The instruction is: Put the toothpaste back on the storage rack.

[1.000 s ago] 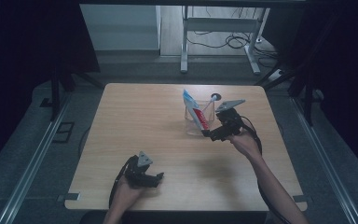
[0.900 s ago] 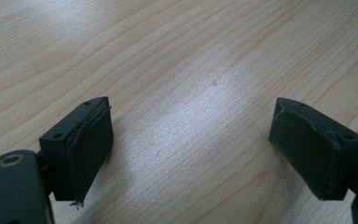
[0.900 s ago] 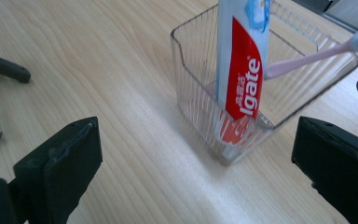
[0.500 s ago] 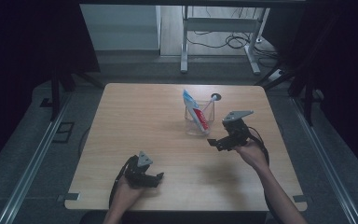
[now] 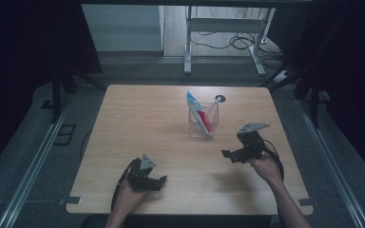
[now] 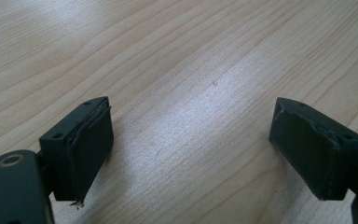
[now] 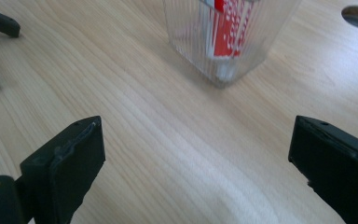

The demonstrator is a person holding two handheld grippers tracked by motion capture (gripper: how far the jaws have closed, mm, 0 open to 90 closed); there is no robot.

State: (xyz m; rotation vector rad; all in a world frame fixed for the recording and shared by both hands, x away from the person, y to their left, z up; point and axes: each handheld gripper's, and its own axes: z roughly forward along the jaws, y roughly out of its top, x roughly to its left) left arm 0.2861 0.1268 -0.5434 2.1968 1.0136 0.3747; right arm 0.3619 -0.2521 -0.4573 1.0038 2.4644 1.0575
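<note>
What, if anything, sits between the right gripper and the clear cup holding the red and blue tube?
Nothing visible does. In the right gripper view, bare wooden table runs from the open right gripper up to the clear cup. The high view agrees: the cup and the gripper stand apart with only tabletop between.

A wooden table [image 5: 123,123] fills the middle of the frame. A clear cup [image 5: 203,124] stands right of centre, holding a red-and-blue tube [image 5: 198,110]. The right gripper [image 5: 226,154] is lower right of the cup, apart from it. The left gripper [image 5: 162,179] sits at lower centre-left.
</note>
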